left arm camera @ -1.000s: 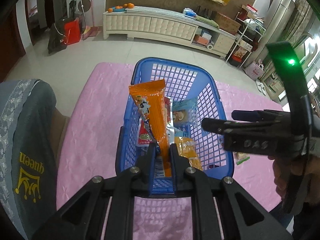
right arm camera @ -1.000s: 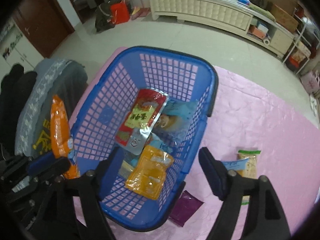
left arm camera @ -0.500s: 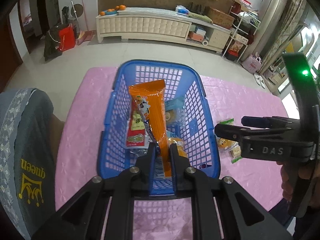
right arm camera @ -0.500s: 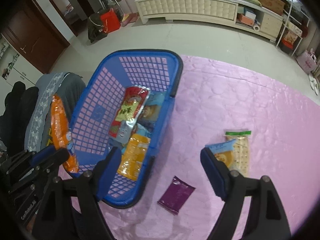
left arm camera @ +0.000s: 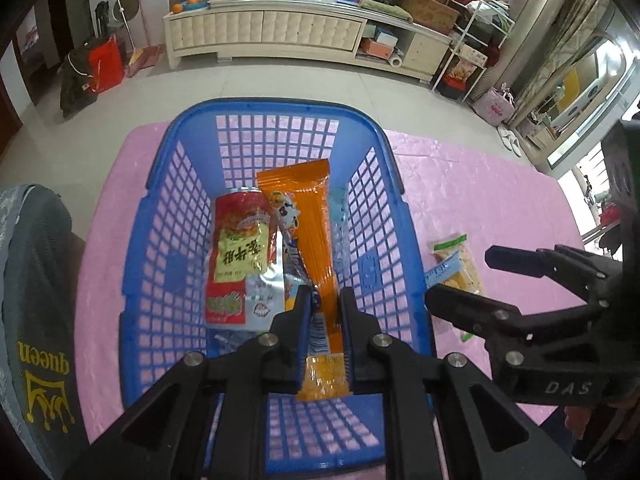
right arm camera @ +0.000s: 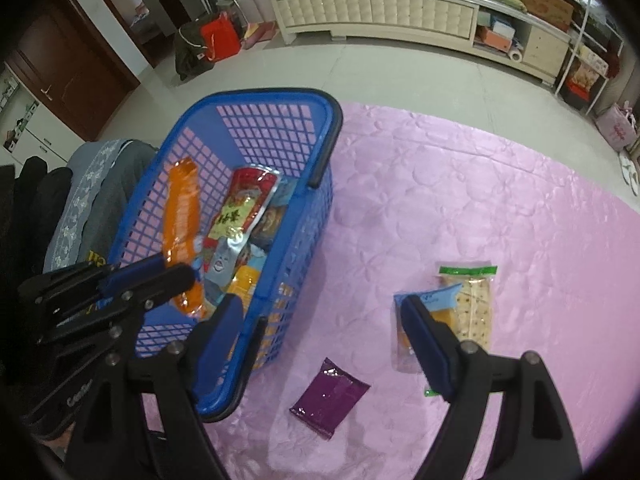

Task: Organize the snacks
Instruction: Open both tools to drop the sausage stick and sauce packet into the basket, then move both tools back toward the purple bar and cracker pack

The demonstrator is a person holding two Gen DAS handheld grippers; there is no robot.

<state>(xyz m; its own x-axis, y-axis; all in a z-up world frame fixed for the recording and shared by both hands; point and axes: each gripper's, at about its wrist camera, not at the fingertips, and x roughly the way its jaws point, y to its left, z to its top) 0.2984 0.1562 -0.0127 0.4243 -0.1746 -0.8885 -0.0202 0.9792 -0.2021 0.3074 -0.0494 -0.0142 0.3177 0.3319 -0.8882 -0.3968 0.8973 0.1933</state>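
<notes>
My left gripper (left arm camera: 324,312) is shut on a long orange snack packet (left arm camera: 308,224) and holds it inside the blue basket (left arm camera: 168,184), above a red and yellow packet (left arm camera: 238,252). In the right wrist view the orange packet (right arm camera: 182,216) hangs in the left gripper (right arm camera: 172,276) over the basket (right arm camera: 320,140). My right gripper (right arm camera: 320,316) is open and empty above the pink cloth, right of the basket. A purple packet (right arm camera: 330,398), a cracker packet (right arm camera: 474,300) and a blue-topped packet (right arm camera: 430,300) lie on the cloth.
The pink cloth (right arm camera: 480,208) covers the table. A grey chair cover (left arm camera: 32,300) stands at the left. A white cabinet (left arm camera: 280,32) lines the far wall across the floor.
My left gripper has lowered the orange packet further into the basket. My right gripper has swung right, from above the basket to over the loose packets on the cloth.
</notes>
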